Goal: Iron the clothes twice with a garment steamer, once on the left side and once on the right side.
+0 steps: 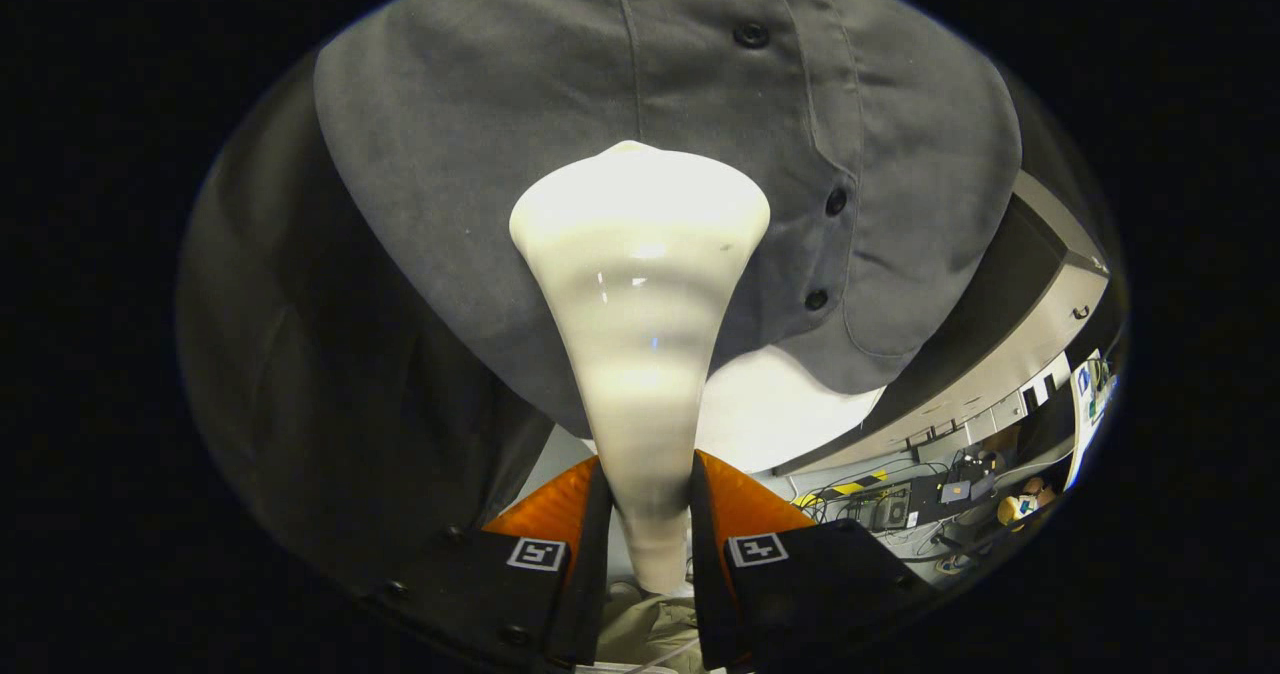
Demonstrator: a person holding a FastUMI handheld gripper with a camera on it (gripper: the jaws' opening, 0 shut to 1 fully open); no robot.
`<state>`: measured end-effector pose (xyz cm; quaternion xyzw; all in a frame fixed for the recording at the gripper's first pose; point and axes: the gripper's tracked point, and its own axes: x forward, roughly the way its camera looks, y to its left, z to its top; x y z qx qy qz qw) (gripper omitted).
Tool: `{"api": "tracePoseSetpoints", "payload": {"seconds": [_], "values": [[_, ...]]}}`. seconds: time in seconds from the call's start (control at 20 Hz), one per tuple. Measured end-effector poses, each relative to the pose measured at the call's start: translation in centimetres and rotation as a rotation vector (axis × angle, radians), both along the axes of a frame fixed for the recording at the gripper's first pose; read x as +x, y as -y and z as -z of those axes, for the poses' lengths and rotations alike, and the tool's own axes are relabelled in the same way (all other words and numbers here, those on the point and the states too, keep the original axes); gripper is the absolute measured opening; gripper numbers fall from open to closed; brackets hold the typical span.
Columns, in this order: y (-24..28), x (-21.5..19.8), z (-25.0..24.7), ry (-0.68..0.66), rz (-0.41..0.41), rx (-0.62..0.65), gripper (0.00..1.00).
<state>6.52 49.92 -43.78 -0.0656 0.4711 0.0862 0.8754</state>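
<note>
Gripper view: jaws of gripper [648,514] pinch cream plastic cone-shaped garment steamer [640,284], head against grey buttoned cotton shirt [480,124] beside placket; passes completed cannot be judged.

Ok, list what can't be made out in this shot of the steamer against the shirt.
- Steamer face, gripper view: turned toward the grey shirt, so whether it touches the fabric is hidden.
- Steamer handle bottom: cut off between the fingers of the gripper, which press it on both sides.
- Shirt collar and sleeves: beyond the view's edge.
- Clutter beyond the shirt's hem: too small and warped to identify.
</note>
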Motion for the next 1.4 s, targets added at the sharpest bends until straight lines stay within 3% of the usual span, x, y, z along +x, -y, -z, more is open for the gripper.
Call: {"api": "tracePoseSetpoints", "payload": {"seconds": [0.45, 0.9, 1.4], "values": [[1.3, -2.0, 4.4, -0.081, 0.019, -0.012, 0.45], [3.0, -4.1, 5.1, -0.088, 0.072, 0.001, 0.45], [6.3, -5.3, -3.0, 0.049, 0.148, 0.043, 0.45]]}}
